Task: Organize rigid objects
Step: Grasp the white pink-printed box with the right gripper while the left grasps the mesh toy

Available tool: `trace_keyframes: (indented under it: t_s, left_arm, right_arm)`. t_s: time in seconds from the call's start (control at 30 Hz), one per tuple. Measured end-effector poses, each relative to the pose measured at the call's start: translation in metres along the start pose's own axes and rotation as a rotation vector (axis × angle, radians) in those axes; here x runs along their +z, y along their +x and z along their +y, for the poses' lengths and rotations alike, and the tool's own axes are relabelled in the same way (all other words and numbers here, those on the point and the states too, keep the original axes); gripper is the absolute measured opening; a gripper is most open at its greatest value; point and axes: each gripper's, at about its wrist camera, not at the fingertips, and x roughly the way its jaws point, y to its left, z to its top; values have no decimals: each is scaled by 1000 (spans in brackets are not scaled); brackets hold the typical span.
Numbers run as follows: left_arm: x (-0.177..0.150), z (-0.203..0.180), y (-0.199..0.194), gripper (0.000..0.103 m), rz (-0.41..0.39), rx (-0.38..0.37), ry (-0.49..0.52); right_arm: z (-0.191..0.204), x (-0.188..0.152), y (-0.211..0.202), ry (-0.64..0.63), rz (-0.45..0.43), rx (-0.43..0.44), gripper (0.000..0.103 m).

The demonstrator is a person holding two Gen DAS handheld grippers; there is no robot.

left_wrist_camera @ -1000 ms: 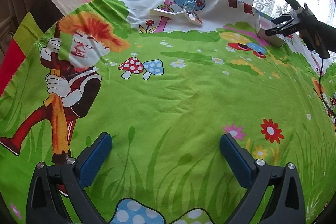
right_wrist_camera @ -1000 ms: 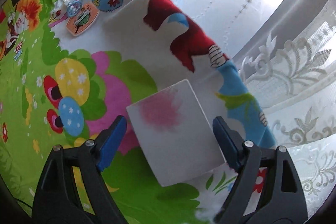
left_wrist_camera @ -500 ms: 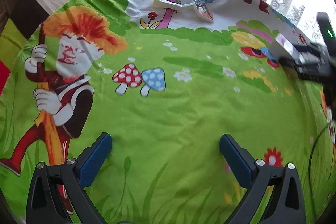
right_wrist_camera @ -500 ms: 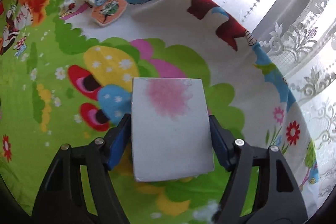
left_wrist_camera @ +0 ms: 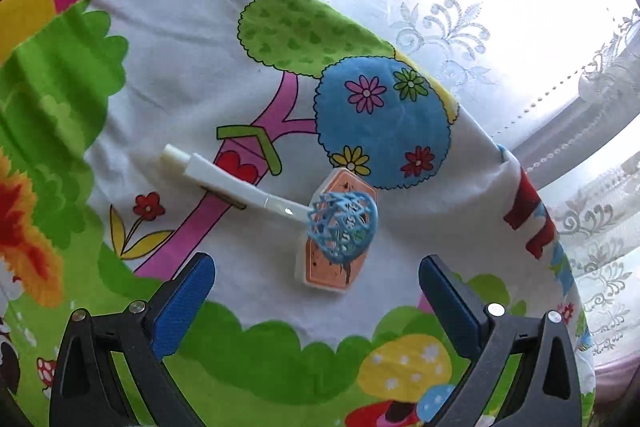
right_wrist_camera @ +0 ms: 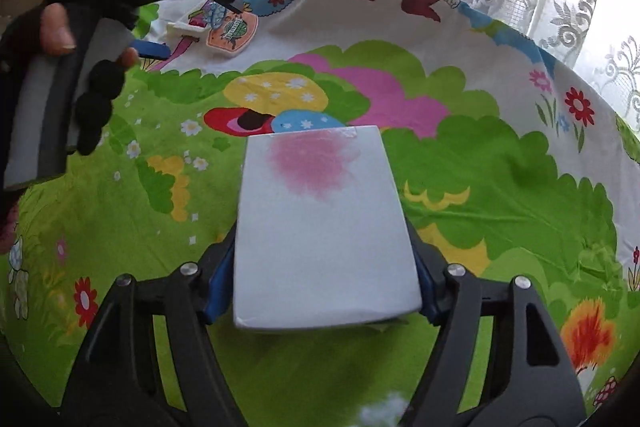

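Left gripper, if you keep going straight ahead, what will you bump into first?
Probably the orange packet with the blue mesh ball lying on it. They sit on the tablecloth ahead of the open left gripper; depth is hard to judge.

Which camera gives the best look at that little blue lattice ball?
The left wrist view. The blue lattice ball sits close and sharp there, resting on an orange tag at the end of a white stick. In the right wrist view it is tiny, far off and partly hidden behind the left claw.
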Motion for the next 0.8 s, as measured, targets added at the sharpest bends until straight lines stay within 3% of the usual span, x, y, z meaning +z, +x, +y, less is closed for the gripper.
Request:
trace_keyframes:
  t_s: [0.07, 0.1, 0.13, 0.2, 0.27, 0.5, 0.8]
  left_arm:
    - [0, -1, 6, 85, -47, 28, 44]
    - [-3, -1, 6, 39, -73, 21, 89]
    - [-5, 1, 6, 28, -64, -57, 123]
    - [-12, 9, -6, 21, -64, -105, 145]
    - [-26, 19, -24, 20, -60, -104, 179]
    - [-100, 73, -83, 21, 67, -138, 274]
    - [-122, 117, -132, 21, 114, -74, 362]
  right_arm:
    - [1, 0, 0, 10, 0, -6, 74]
    - [1, 0, 0, 12, -1, -6, 74]
    - [2, -1, -1, 15, 0, -6, 74]
    - [3, -1, -2, 14, -1, -9, 74]
    - [3, -2, -1, 16, -1, -7, 74]
    - [2, -2, -2, 19, -1, -5, 74]
    - [32, 10, -2, 123, 52, -73, 71]
